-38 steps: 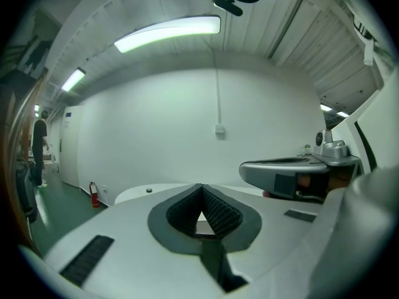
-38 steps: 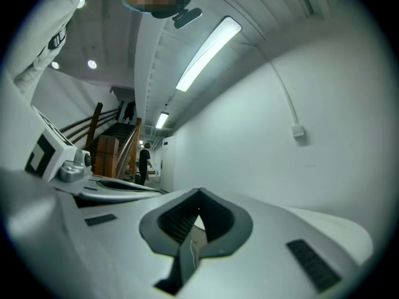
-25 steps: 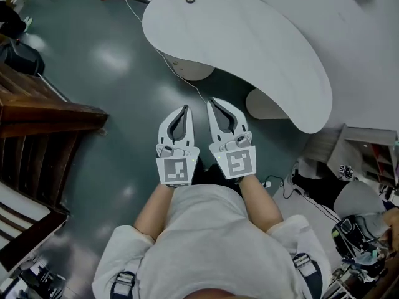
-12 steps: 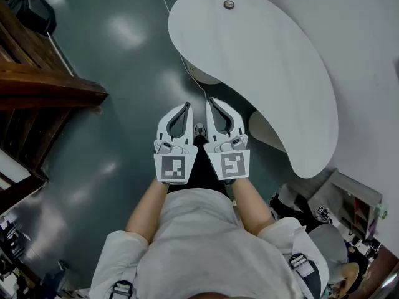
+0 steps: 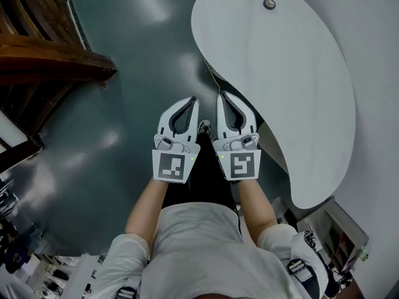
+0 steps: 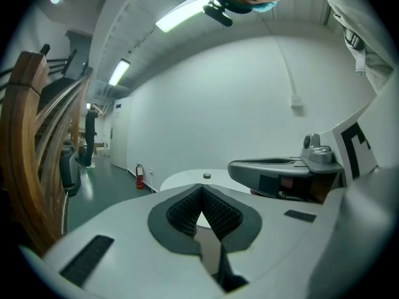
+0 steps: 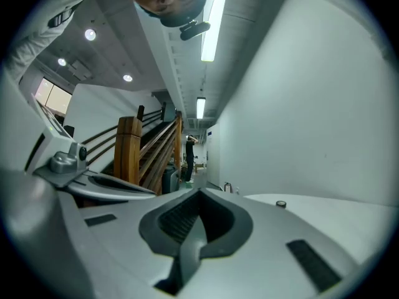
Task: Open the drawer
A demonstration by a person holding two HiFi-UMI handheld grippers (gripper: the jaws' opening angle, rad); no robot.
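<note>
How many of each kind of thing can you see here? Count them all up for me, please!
grippers: 2, the left gripper and the right gripper
white table: 1
small round thing on the table: 1
wooden staircase: 1
total: 5
</note>
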